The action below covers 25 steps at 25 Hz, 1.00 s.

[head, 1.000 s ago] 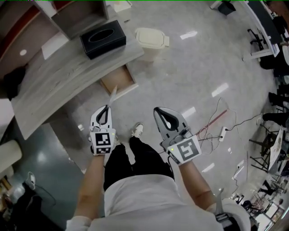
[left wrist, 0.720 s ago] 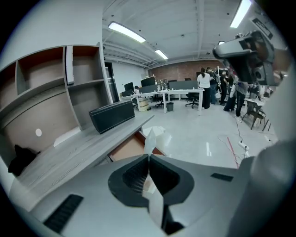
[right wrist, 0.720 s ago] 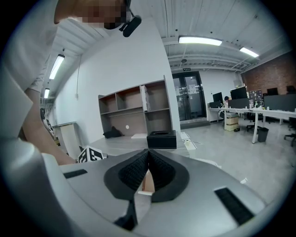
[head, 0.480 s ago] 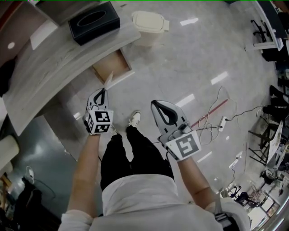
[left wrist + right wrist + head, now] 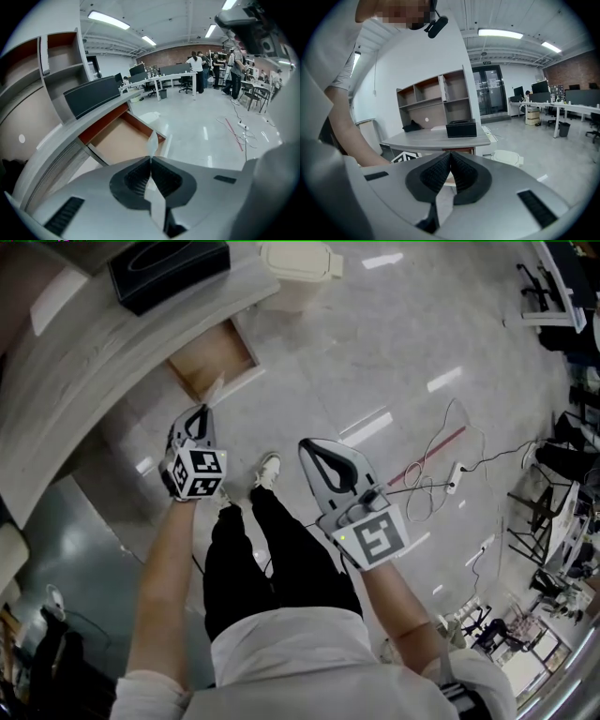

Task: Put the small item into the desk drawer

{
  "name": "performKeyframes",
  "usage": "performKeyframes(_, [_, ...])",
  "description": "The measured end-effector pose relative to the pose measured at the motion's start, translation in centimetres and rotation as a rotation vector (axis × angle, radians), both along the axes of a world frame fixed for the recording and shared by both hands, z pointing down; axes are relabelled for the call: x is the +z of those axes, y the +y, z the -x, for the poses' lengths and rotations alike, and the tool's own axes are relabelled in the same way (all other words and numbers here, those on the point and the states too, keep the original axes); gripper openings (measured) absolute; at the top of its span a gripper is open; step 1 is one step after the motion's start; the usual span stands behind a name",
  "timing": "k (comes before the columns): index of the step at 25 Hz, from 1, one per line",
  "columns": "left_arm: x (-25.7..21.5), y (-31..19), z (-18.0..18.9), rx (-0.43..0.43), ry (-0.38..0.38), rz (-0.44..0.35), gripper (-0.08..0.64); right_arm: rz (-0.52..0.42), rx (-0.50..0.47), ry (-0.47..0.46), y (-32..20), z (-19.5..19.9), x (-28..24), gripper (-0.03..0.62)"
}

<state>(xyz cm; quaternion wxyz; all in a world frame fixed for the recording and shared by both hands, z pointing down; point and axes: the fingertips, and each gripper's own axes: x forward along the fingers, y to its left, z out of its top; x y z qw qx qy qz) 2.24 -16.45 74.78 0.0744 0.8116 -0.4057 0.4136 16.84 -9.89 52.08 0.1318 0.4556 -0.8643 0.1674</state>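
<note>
Left tongs (image 5: 203, 412) are clamped on the slip (image 5: 215, 390), a thin pale strip that sticks out past the tips along the line of the jaws. In the left gripper view the tongs (image 5: 151, 160) point the slip (image 5: 152, 140) straight at the open drawer (image 5: 117, 140), which hangs out from under the tabletop (image 5: 94, 362). The drawer (image 5: 211, 357) lies ahead of the tips and a little to the right, with the slip's end near its front edge, so I judge the coming move to be a short push forward with the left hand. Right tongs (image 5: 309, 446) are closed on nothing (image 5: 450, 155) and hang farther back over the floor. Compared with a second ago, the tabletop and drawer sit higher in the head view, the left arm reaches out further, and its marker cube has turned.
</note>
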Motion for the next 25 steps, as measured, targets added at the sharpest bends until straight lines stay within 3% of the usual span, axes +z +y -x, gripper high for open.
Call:
performKeyframes(12, [4.6,-0.2,-1.0,0.121,-0.132,0.046,0.021,0.029,-0.003,0.001,-0.5,0.3,2.2,0.023])
performKeyframes(25, [6.4,-0.9,-1.7,0.121,-0.165,0.132,0.022,0.049,0.025,0.001,-0.8,-1.7,2.7,0.023])
